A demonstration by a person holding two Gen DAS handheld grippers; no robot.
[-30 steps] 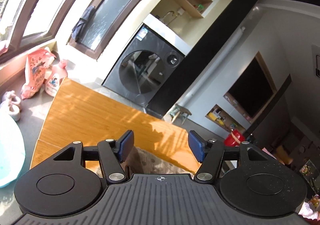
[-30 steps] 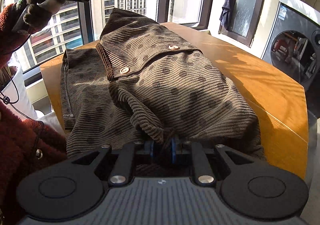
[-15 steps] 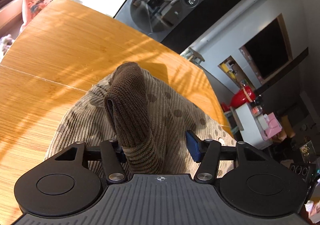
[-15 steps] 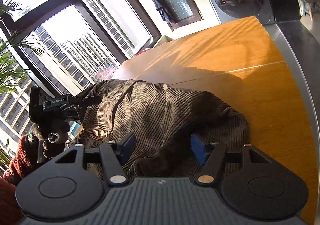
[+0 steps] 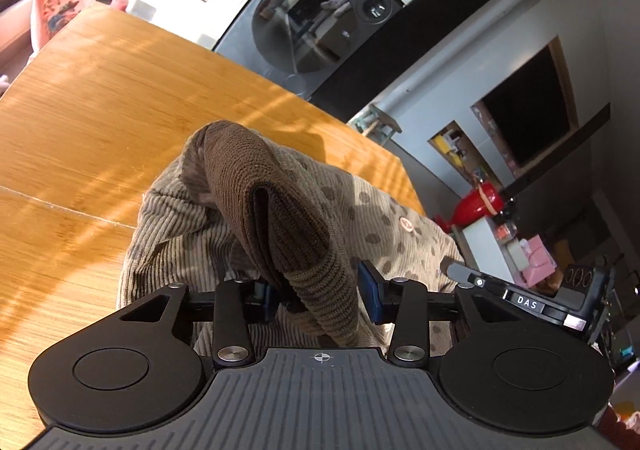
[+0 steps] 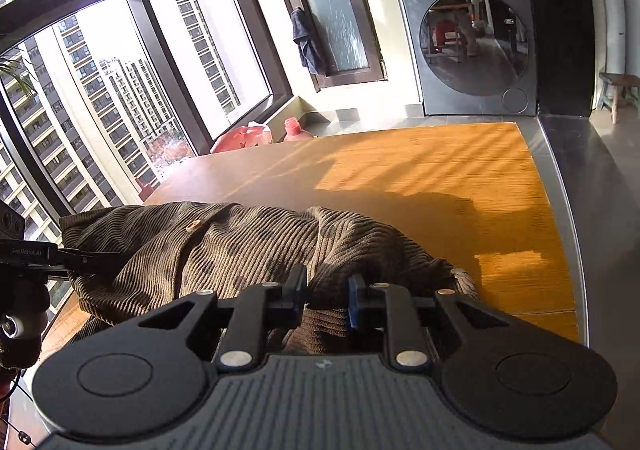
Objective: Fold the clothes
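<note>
Left wrist view first: the left gripper (image 5: 320, 292) has the dark ribbed cuff (image 5: 280, 218) of the cardigan (image 5: 192, 234) standing up between its blue pads. The jaws are opening a bit right now, and there's a visible gap on the right pad's side, so I'd call it cuff between the fingers, not pinched. That sleeve is draped over the body of the cardigan, which lies bunched near the table's (image 5: 80, 122) right edge in this view.

Right wrist view: the right gripper (image 6: 324, 298) is closing on a raised ridge of the corduroy (image 6: 240, 242). Fabric sits between the pads, but I can't see them actually squeezing it yet. The pile sits at the near edge of the table (image 6: 460, 170), toward the window side, with plenty of bare wood beyond. The other gripper (image 6: 60, 256) pokes in from the left at the cardigan's far end.

What could go wrong, my guess:
- cuff flops off sideways if the left lets go before it's laid flat
- right grabs several layers at once and drags the whole heap
- the pile is close enough to the edge that a pull could slide part of it off
</note>
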